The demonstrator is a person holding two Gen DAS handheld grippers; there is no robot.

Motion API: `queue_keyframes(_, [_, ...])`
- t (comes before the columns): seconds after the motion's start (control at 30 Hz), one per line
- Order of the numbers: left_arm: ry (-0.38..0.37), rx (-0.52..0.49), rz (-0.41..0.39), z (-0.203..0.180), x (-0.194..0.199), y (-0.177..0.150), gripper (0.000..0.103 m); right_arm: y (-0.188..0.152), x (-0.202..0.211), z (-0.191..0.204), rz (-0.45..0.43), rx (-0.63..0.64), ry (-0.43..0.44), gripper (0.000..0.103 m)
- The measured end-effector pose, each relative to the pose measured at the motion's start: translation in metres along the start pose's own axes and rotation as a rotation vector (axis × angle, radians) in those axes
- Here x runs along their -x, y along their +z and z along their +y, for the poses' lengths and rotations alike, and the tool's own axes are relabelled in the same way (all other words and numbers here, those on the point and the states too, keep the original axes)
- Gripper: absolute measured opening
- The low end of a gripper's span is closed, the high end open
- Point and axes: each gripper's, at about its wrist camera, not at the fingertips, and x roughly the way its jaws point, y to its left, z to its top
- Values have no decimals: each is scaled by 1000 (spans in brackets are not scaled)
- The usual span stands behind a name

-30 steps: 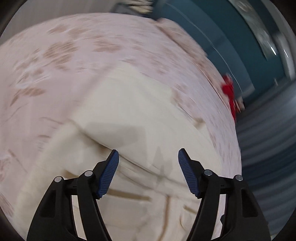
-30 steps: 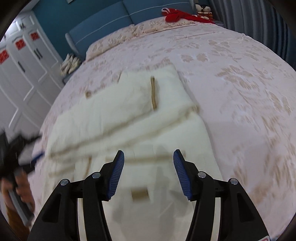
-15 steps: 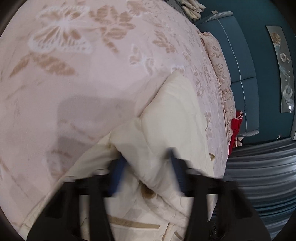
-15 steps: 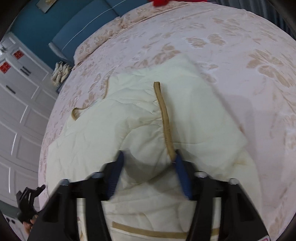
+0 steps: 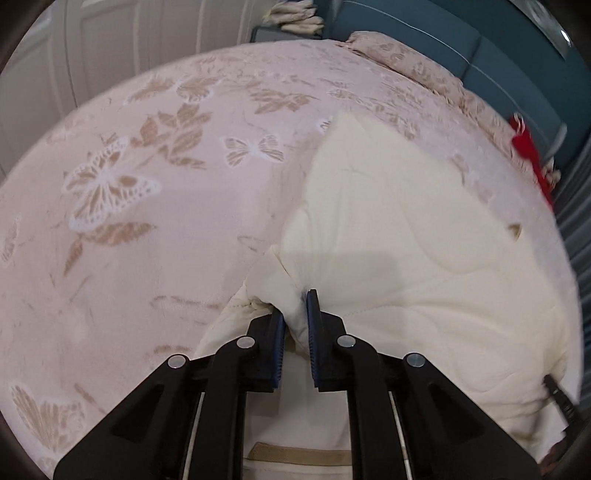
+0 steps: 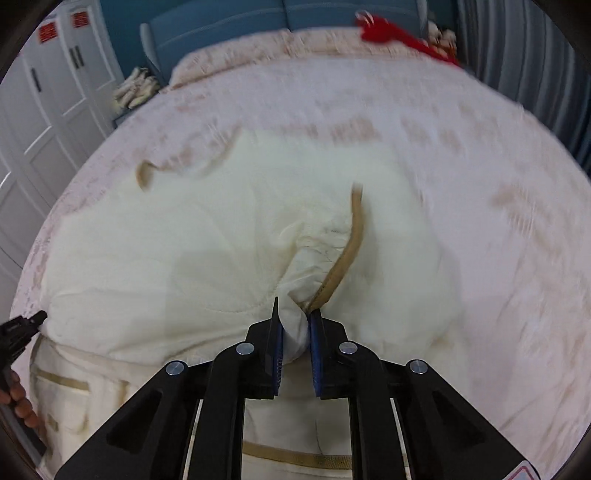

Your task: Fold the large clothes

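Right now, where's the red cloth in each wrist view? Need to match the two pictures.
Left wrist: red cloth at the right edge, upper half, on the far side of the bedspread.
Right wrist: red cloth at the top, right of centre, by the blue headboard.
Shared landmark: the cream garment, which both grippers pinch.

The quilted garment [image 6: 207,258] lies on the bed [image 6: 480,155], nearer its foot edge; pillows [image 6: 236,62] and a red item [image 6: 391,31] sit along the head edge.
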Motion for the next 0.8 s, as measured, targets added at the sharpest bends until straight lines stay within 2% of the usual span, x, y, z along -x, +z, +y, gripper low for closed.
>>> queue_keyframes(0.13, [75, -105, 8, -10, -6, -2, 14, 1, -9, -6, 30, -28, 23, 14])
queue_keyframes(0.2, [101, -144, 18, -13, -3, 1, 16, 2, 0, -13, 38, -76, 41, 23])
queue_keyframes(0.27, [104, -144, 11, -12, 12, 3, 21, 1, 21, -22, 8, -134, 20, 34])
queue_keyframes(0.33, [98, -127, -29, -9, 38, 4, 28, -1, 44, -22, -46, -159, -4, 36])
queue_keyframes(0.37, [87, -129, -50, -11, 51, 4, 28, -3, 59, -21, -87, -164, -10, 38])
queue_keyframes(0.43, [60, -153, -75, -23, 68, 5, 27, -1, 74, -9, -117, -131, 35, 36])
queue_keyframes(0.57, [-11, -229, -49, -69, 67, 4, 27, -2, 68, 65, -86, 88, 111, 21])
queue_keyframes(0.63, [-5, -282, -25, -92, 54, -4, 28, -8, 54, 99, -75, 185, 99, 21])
queue_keyframes(0.73, [13, -326, 17, -113, 30, -19, 28, -16, 31, 121, -38, 239, 94, 20])
queue_keyframes(0.8, [39, -344, 26, -118, 17, -28, 27, -23, 17, 125, -21, 267, 59, 20])
